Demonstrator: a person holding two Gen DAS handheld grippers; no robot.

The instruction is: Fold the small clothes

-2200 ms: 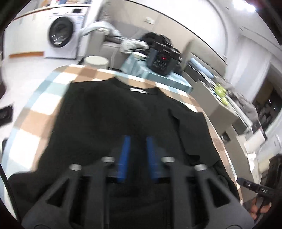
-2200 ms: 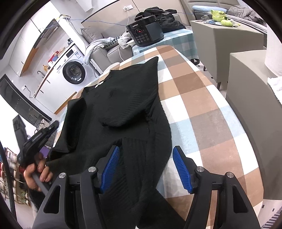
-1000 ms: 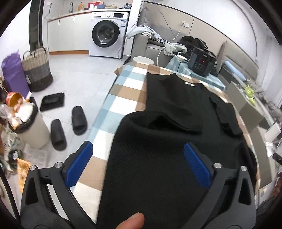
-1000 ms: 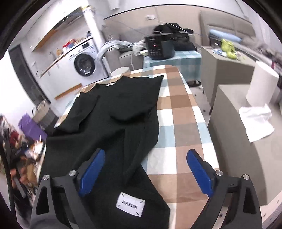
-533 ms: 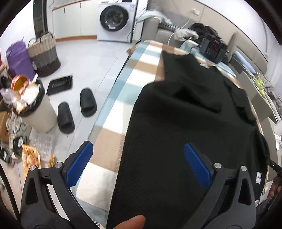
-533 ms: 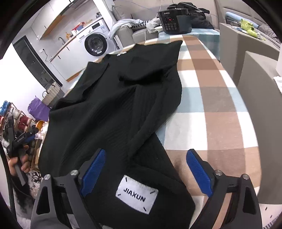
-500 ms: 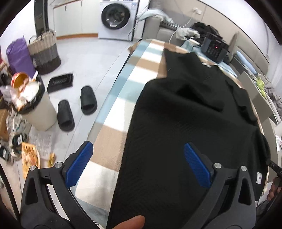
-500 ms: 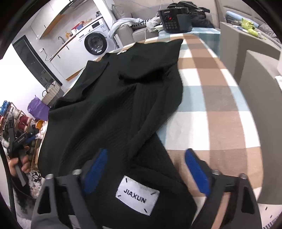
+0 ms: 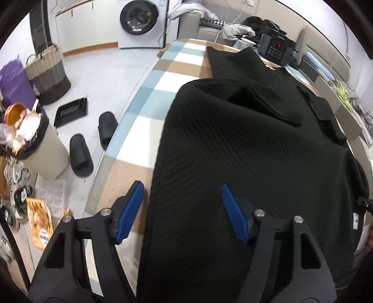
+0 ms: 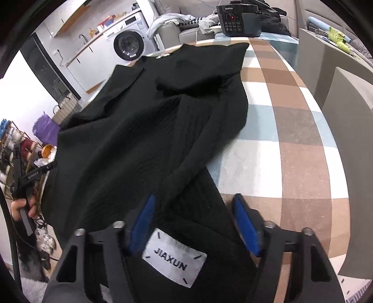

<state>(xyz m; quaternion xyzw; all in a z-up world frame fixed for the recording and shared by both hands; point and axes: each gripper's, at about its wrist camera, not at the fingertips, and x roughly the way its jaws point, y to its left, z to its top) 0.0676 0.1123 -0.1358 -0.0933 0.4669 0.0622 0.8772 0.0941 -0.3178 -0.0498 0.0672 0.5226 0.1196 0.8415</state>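
A black knit garment (image 9: 251, 149) lies spread along the checked table (image 9: 163, 77), its sleeves folded in over the body. My left gripper (image 9: 183, 205) is open, its blue pads straddling the garment's near left edge. In the right wrist view the same garment (image 10: 144, 130) fills the middle, with a white "JIAXUN" label (image 10: 174, 265) at the near hem. My right gripper (image 10: 194, 221) is open, its pads on either side of the hem's right corner, just above the label.
A bin (image 9: 37, 149), black slippers (image 9: 81, 153) and a woven basket (image 9: 46, 74) are on the floor left of the table. A black cooker (image 10: 240, 21) stands beyond the table's far end. A grey cabinet (image 10: 349, 130) stands at the right.
Both grippers have narrowed from wide open to partly open and have moved in closer over the garment's near hem corners.
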